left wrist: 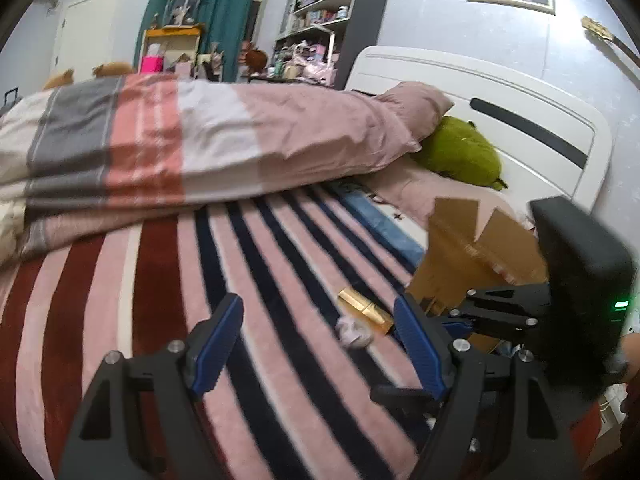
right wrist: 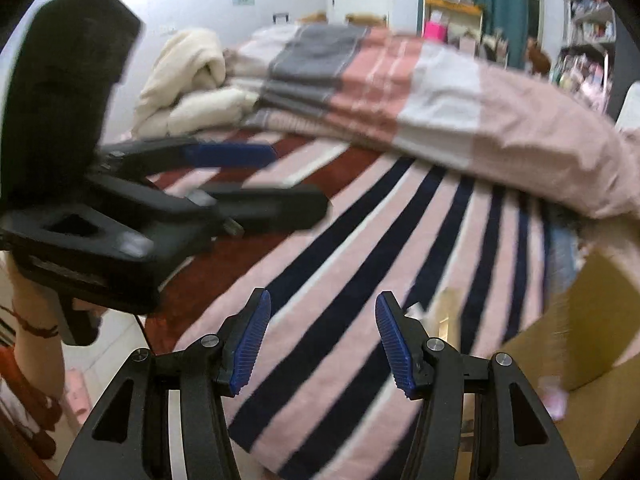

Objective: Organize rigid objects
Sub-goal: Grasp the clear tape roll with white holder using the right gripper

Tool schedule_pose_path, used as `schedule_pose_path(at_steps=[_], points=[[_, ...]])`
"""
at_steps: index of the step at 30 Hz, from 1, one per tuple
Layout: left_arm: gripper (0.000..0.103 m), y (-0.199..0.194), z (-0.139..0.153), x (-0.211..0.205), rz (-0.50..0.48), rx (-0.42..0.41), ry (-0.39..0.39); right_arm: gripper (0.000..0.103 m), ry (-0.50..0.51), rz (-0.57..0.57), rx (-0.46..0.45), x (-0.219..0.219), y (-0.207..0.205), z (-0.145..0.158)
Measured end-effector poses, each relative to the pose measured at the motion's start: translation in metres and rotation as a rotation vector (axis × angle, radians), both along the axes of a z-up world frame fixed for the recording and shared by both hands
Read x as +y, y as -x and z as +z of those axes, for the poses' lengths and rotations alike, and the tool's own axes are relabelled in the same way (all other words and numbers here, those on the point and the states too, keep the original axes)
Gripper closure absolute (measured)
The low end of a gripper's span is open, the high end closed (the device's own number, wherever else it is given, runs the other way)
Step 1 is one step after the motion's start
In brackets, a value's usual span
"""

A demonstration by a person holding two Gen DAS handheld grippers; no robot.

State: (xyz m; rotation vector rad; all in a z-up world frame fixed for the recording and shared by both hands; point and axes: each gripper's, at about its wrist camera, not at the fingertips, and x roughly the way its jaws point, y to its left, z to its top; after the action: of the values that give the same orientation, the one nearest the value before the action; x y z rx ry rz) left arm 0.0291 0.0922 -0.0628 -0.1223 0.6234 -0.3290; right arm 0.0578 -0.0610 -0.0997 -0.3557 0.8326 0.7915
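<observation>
A small gold box (left wrist: pixel 365 309) lies on the striped bedspread (left wrist: pixel 240 280), with a small pale crumpled thing (left wrist: pixel 354 334) beside it. A brown cardboard box (left wrist: pixel 476 252) stands just beyond them at the right. My left gripper (left wrist: pixel 320 344) is open and empty, hovering above the bedspread just short of the gold box. My right gripper (right wrist: pixel 322 340) is open and empty above the bed edge; the gold box (right wrist: pixel 446 316) shows blurred behind its right finger, and the cardboard box (right wrist: pixel 576 320) is at the right. The left gripper (right wrist: pixel 256 178) appears at the left of the right wrist view.
A folded pink and grey duvet (left wrist: pixel 180 140) lies across the far side of the bed. A green plush toy (left wrist: pixel 460 154) and a pink pillow (left wrist: pixel 416 100) rest by the white headboard (left wrist: pixel 520 92). Shelves (left wrist: pixel 320 16) stand behind. The right gripper's body (left wrist: pixel 580 292) is close at the right.
</observation>
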Motion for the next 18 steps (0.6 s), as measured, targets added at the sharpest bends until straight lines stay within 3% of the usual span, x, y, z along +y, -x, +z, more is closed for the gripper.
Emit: schedule_pose_path(at_steps=[3, 7, 10, 14, 18], points=[[0.028, 0.001, -0.014, 0.009, 0.012, 0.022, 0.006, 0.052, 0.057, -0.056, 0.053, 0.008, -0.012, -0.034], [0.028, -0.003, -0.027, 0.009, 0.005, 0.045, 0.023, 0.052, 0.149, -0.215, 0.134, -0.001, -0.041, -0.076], [0.028, -0.004, -0.030, 0.008, -0.005, 0.046, 0.036, 0.052, 0.210, -0.295, 0.107, -0.013, -0.057, -0.093], [0.028, -0.005, -0.030, 0.006, -0.011, 0.045, 0.035, 0.052, 0.187, -0.327, 0.155, -0.027, -0.074, -0.113], [0.028, -0.005, -0.031, 0.005, -0.016, 0.050, 0.037, 0.052, 0.159, -0.292, 0.108, -0.021, -0.071, -0.110]])
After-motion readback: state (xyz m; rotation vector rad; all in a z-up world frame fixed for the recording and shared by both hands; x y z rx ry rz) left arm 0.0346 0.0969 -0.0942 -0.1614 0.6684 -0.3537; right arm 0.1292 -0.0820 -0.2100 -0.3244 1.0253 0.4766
